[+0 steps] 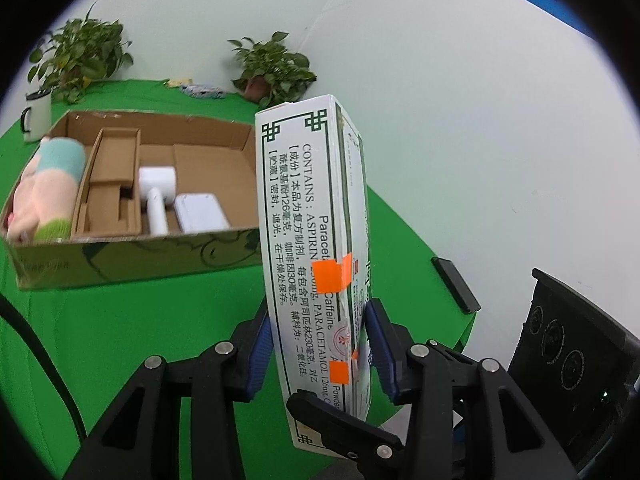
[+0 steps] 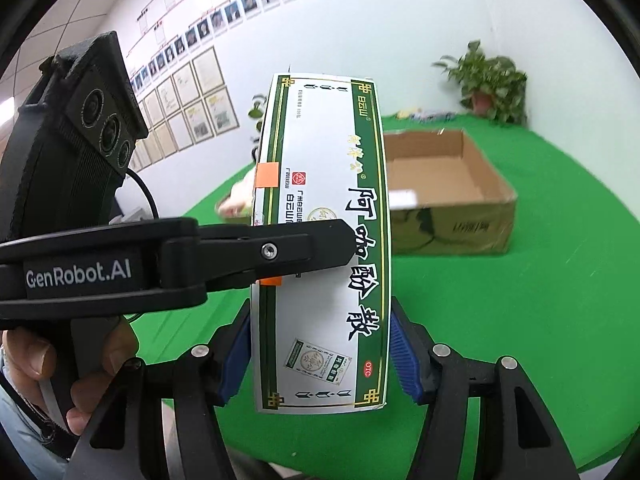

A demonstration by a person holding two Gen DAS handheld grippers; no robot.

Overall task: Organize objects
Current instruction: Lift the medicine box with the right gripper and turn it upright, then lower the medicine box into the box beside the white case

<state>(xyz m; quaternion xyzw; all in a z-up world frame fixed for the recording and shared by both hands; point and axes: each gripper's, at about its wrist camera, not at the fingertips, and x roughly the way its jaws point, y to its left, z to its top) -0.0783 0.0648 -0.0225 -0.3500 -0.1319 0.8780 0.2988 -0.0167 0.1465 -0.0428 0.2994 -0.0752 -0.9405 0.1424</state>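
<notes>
A white and green medicine box (image 1: 304,208) stands on end in the air above the green table (image 1: 140,340). My left gripper (image 1: 320,344) is shut on its narrow sides, both blue pads pressed against the card. In the right wrist view the printed face of the medicine box (image 2: 324,200) fills the middle, and my right gripper (image 2: 320,356) is shut on its lower end across the wide face. The left gripper's black finger (image 2: 280,248) lies across that face from the left. One black finger (image 1: 340,428) of the right gripper shows at the box's lower end.
An open cardboard box (image 1: 132,264) sits behind on the left, holding a plush toy (image 1: 48,188), a white handled device (image 1: 156,188) and a white case (image 1: 200,212). A mug (image 1: 38,116), two potted plants (image 1: 272,68) and a flat black object (image 1: 456,284) at the table's edge are nearby. A person's hand (image 2: 36,356) holds the left gripper.
</notes>
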